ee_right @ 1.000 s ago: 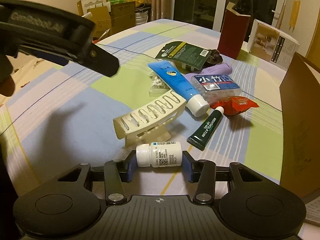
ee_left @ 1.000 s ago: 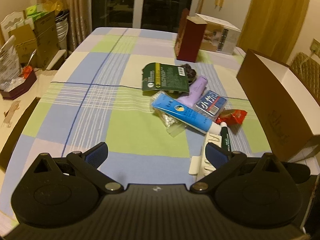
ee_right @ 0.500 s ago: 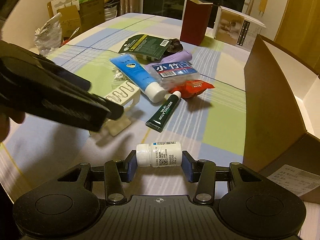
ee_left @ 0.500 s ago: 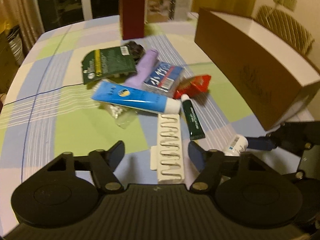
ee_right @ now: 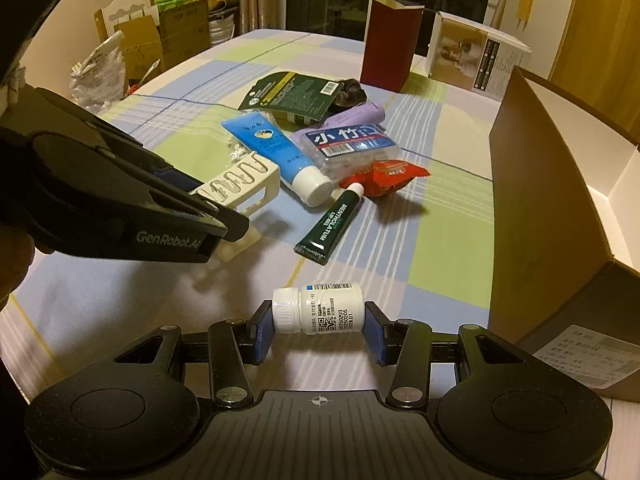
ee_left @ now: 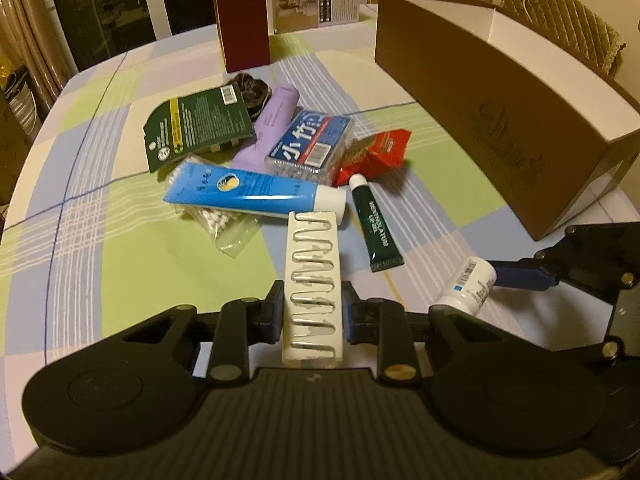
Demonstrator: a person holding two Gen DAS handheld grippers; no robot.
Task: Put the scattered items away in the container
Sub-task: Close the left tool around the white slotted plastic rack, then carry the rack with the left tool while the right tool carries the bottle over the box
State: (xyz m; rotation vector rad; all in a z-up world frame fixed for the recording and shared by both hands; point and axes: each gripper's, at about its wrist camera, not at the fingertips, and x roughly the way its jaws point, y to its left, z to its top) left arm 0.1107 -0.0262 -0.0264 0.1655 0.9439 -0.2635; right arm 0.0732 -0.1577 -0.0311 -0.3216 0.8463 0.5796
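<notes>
white pill bottle [ee_right: 318,308]: sideways, clamped end to end in right claw [ee_right: 318,322], near brown box [ee_right: 560,184] | cream slotted rack [ee_left: 314,284]: pinched in left claw [ee_left: 313,312] | remaining pile on table [ee_left: 120,264]: blue tube [ee_left: 248,192], green tube [ee_left: 376,228], red packet [ee_left: 378,152]

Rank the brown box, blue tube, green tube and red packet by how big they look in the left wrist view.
1. brown box, by far the largest
2. blue tube
3. green tube
4. red packet, partly hidden, so close to the green tube and unsure.
</notes>
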